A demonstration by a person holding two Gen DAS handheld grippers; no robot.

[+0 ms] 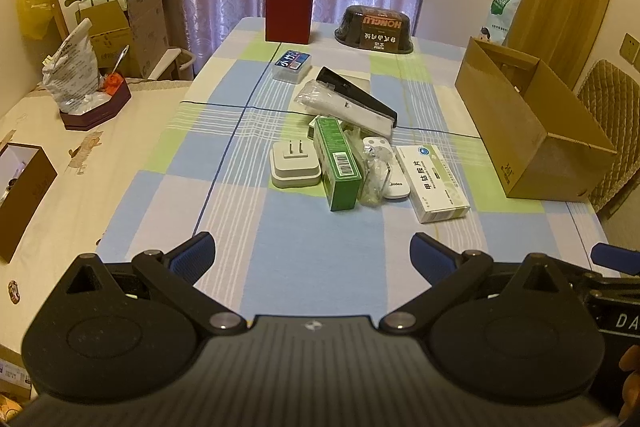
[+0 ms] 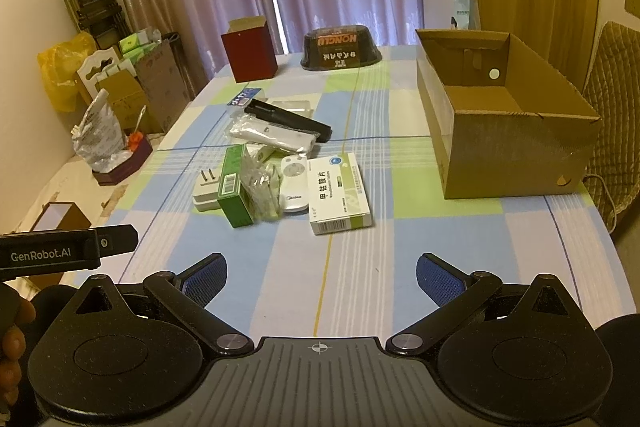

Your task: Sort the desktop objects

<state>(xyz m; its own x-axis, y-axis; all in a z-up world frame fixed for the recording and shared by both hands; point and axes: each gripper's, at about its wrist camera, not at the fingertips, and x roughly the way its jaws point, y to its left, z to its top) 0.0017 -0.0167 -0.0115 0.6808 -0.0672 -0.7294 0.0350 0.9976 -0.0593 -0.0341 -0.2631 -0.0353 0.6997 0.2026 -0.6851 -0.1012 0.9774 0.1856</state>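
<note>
— Where do your grippers stand?

— Your left gripper (image 1: 312,255) and right gripper (image 2: 321,277) both hover over the near edge of the checked tablecloth (image 2: 280,267), jaws spread wide, holding nothing.

— And the things to sort?

— They lie clustered mid-table: green box (image 1: 338,163), white medicine box (image 1: 434,181), white plug adapter (image 1: 295,163), white remote (image 2: 294,187). Your open cardboard box (image 2: 508,143) sits well apart, on the right.
</note>
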